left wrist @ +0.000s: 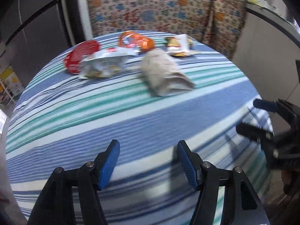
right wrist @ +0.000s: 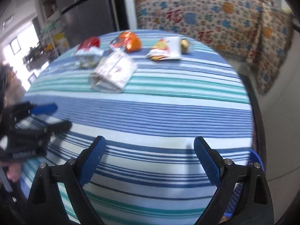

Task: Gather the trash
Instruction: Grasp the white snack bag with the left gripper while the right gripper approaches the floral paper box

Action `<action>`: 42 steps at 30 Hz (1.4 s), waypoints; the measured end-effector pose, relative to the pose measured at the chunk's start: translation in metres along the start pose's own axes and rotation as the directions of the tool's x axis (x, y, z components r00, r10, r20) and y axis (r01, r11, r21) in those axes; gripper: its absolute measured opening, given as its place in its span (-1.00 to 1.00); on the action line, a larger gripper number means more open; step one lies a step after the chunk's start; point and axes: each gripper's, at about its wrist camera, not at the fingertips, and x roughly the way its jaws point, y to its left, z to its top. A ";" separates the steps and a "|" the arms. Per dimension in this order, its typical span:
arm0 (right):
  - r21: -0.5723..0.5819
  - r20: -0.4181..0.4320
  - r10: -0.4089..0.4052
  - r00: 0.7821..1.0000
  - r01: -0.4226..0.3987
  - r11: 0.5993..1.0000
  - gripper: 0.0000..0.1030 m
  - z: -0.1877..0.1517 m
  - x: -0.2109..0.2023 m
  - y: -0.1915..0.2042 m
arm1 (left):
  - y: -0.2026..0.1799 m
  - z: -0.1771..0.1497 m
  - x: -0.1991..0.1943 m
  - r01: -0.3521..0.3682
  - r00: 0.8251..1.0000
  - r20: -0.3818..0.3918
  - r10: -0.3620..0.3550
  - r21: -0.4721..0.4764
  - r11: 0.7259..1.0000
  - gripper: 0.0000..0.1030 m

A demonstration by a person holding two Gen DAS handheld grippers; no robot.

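Note:
Several pieces of trash lie along the far side of the round table with the striped cloth (left wrist: pixel 131 123): a red wrapper (left wrist: pixel 80 56), a white foil wrapper (left wrist: pixel 105 63), an orange wrapper (left wrist: pixel 136 41), a crumpled beige paper bag (left wrist: pixel 165 73) and a white-and-yellow wrapper (left wrist: pixel 180 46). My left gripper (left wrist: pixel 148 155) hangs open over the near stripes with nothing between its fingers. My right gripper (right wrist: pixel 151 150) is open wide and holds nothing, over the near part of the cloth (right wrist: pixel 168 112). It faces the paper bag (right wrist: pixel 114 71), the orange wrapper (right wrist: pixel 131 41) and the white-and-yellow wrapper (right wrist: pixel 166 50). Both views are motion-blurred.
A small gold object (right wrist: pixel 184 46) sits beside the white-and-yellow wrapper. A patterned cloth (left wrist: pixel 159 9) covers furniture behind the table. A steel fridge (right wrist: pixel 88 5) stands at the far left. Something blue (right wrist: pixel 252 159) shows below the table's right edge.

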 end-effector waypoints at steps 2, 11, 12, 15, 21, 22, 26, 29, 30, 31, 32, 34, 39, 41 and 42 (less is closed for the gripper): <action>-0.021 -0.028 0.004 1.000 -0.005 1.000 0.85 0.002 0.013 0.013 | 0.017 0.004 0.003 -0.018 1.000 0.004 0.018 -0.002 1.000 0.33; -0.030 -0.042 -0.027 0.999 0.025 0.999 0.99 0.021 0.038 0.038 | 0.063 0.034 0.030 0.000 1.000 0.016 -0.001 0.033 0.999 0.87; -0.029 -0.039 -0.028 0.999 0.027 0.999 0.99 0.024 0.041 0.040 | 0.066 0.039 0.034 0.013 1.000 0.015 -0.014 0.048 0.999 0.89; -0.024 -0.040 -0.033 0.999 0.032 0.999 0.99 0.032 0.046 0.041 | 0.077 0.057 0.046 0.043 0.999 0.009 -0.044 0.086 0.995 0.91; -0.025 -0.039 -0.031 0.999 0.030 0.999 0.99 0.037 0.049 0.042 | 0.086 0.086 0.068 0.097 0.995 -0.006 -0.098 0.161 0.982 1.00; -0.025 -0.039 -0.030 0.999 0.029 0.999 0.99 0.037 0.049 0.042 | 0.086 0.090 0.071 0.103 0.995 -0.007 -0.103 0.171 0.980 1.00; -0.025 -0.039 -0.030 0.999 0.029 0.999 0.99 0.037 0.049 0.042 | 0.089 0.102 0.079 0.124 0.992 -0.012 -0.124 0.184 0.975 1.00; -0.025 -0.039 -0.030 0.999 0.029 0.999 0.99 0.037 0.048 0.042 | 0.087 0.109 0.084 0.138 0.990 -0.015 -0.138 0.205 0.969 1.00; -0.025 -0.039 -0.029 0.999 0.028 0.999 0.99 0.037 0.048 0.042 | 0.087 0.110 0.085 0.143 0.990 -0.015 -0.143 0.212 0.967 1.00; -0.025 -0.039 -0.029 0.999 0.028 0.999 0.99 0.037 0.048 0.042 | 0.086 0.111 0.085 0.154 0.988 -0.017 -0.154 0.223 0.963 0.98; -0.025 -0.039 -0.029 0.999 0.028 0.999 0.99 0.037 0.049 0.042 | 0.084 0.110 0.085 0.171 0.985 -0.019 -0.171 0.234 0.957 0.95; -0.025 -0.039 -0.029 0.999 0.028 0.999 0.99 0.037 0.048 0.042 | 0.080 0.109 0.081 0.206 0.978 -0.016 -0.209 0.255 0.945 0.83; -0.028 -0.039 -0.026 0.999 0.025 0.999 0.99 0.036 0.048 0.042 | 0.075 0.099 0.071 0.215 0.975 -0.002 -0.224 0.283 0.935 0.41; -0.032 -0.039 -0.023 0.999 0.022 0.999 0.99 0.036 0.049 0.042 | 0.072 0.090 0.065 0.222 0.973 -0.006 -0.231 0.296 0.929 0.41; -0.034 -0.040 -0.022 0.999 0.020 0.999 0.99 0.036 0.049 0.042 | 0.070 0.085 0.062 0.226 0.972 -0.008 -0.235 0.304 0.926 0.41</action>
